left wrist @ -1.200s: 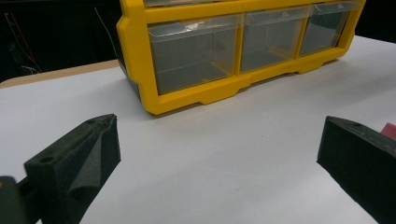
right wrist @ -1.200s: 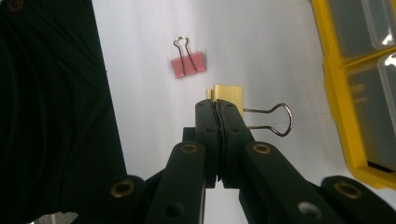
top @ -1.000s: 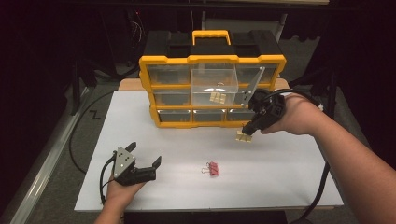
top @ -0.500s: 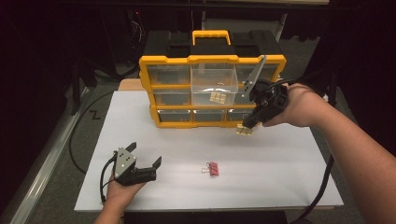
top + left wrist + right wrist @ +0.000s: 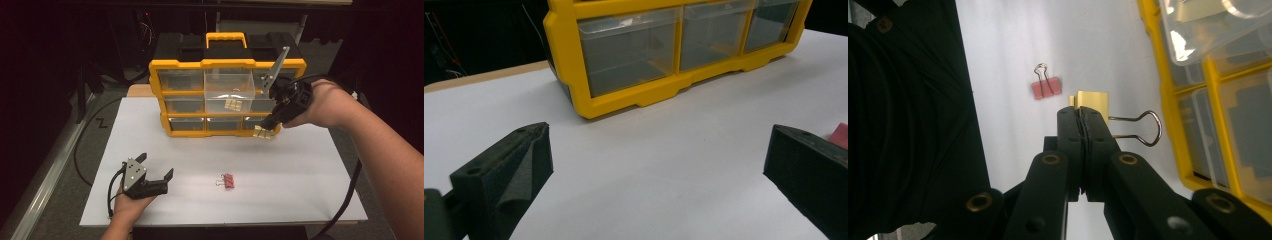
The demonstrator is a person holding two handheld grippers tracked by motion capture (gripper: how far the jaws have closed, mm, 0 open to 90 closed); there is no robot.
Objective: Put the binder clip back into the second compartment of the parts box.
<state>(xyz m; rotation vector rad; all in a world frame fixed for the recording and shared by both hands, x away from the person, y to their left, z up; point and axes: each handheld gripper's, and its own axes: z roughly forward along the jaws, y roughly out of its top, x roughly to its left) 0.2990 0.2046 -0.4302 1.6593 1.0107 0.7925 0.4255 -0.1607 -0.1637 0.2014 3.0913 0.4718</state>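
Pinching a gold binder clip in my right claw, I hold it just above the white surface, before the yellow drawer organizer. My left claw rests with jaws apart, near a pink binder clip.

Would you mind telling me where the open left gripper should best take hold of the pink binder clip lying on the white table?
Probably across the pink binder clip body's two flat faces, coming from above. It lies flat and alone on the table, wire handles pointing toward the left gripper, whose jaws stand wide open.
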